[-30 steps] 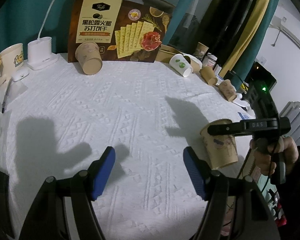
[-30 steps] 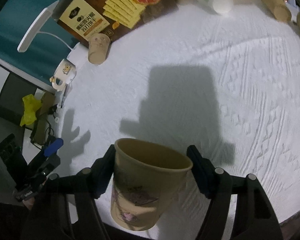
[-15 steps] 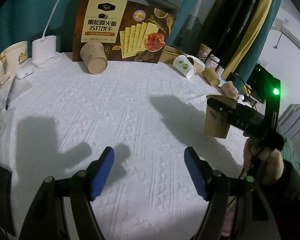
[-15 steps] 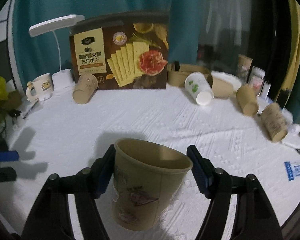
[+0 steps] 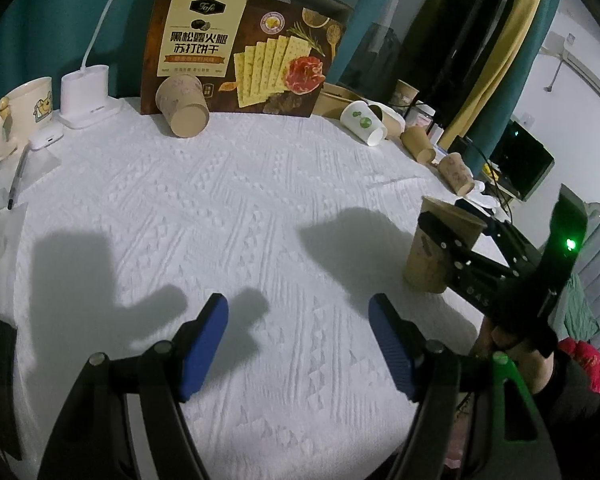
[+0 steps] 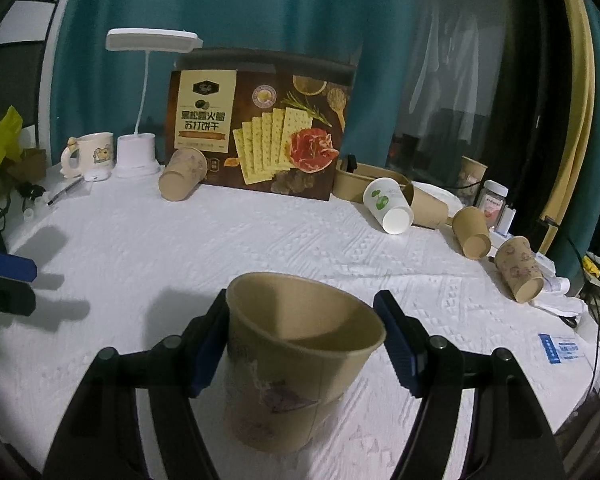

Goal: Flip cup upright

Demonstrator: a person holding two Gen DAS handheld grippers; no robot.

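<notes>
A tan paper cup [image 6: 296, 372] stands upright, mouth up, on the white cloth between the fingers of my right gripper [image 6: 300, 344]. The left pad touches its rim; a small gap shows at the right pad. In the left wrist view the same cup [image 5: 432, 252] stands at the right with the right gripper [image 5: 464, 240] around its top. My left gripper [image 5: 298, 344] is open and empty, low over the cloth near the front.
A cracker box [image 6: 260, 124] stands at the back with a tipped tan cup [image 6: 180, 176] before it. A mug [image 6: 92, 156] and lamp base [image 6: 136, 156] stand back left. A tipped white cup [image 6: 388, 206] and several tipped tan cups [image 6: 472, 232] lie at the right.
The right gripper swung from pointing down at the table to level, turning the cup mouth up, and lowered it onto the cloth. Its jaws have spread slightly. The left gripper stayed put.
</notes>
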